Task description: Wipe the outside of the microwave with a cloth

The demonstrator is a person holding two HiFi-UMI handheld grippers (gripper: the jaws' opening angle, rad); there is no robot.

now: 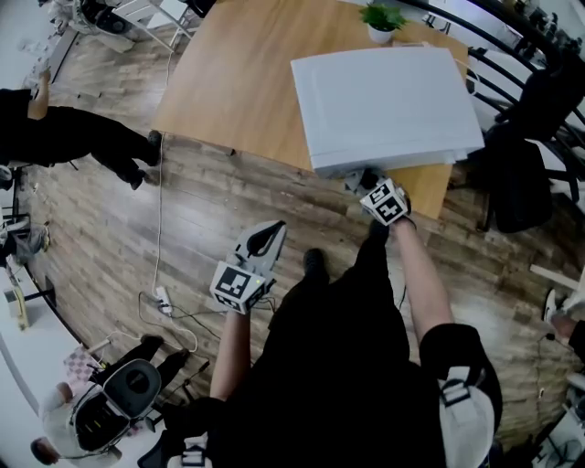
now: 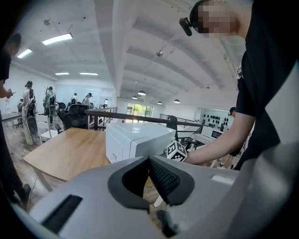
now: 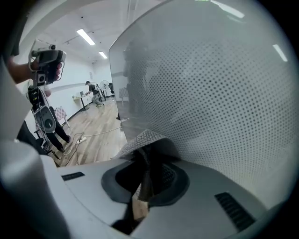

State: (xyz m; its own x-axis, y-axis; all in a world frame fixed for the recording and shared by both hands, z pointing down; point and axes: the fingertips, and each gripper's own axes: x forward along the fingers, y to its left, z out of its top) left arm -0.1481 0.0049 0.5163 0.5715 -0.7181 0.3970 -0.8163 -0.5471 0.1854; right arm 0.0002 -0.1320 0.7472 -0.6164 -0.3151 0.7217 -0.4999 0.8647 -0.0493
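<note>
1. here, a white microwave [image 1: 384, 105] is seen on a wooden table [image 1: 228, 82], at about 1 o'clock in the head view, with its front turned toward the table edge at 6 o'clock.
2. the right gripper [image 1: 366, 186] is held out at the lower front of the microwave, at its 6 o'clock side.
3. in the right gripper view, the jaws are closed on a grey woven cloth [image 3: 147, 140]. a fold of it is pinched between them and the rest is bunched up over the tips.
4. the cloth is pressed against the dotted door panel of the microwave, which fills that view from 12 to 4 o'clock.
5. the left gripper [image 1: 270, 233] is held back from the table, over the wooden floor [image 1: 183, 210], at about 8 o'clock from the right gripper and well apart from the microwave.
6. in the left gripper view, its jaws are seen brought together with nothing between them. the microwave and the marker cube of the right gripper are seen beyond them at 12 o'clock.
7. a small potted plant [image 1: 382, 20] stands on the table at 12 o'clock from the microwave.
8. a white cable [image 1: 161, 228] is laid across the floor at 9 o'clock from the left gripper.
</note>
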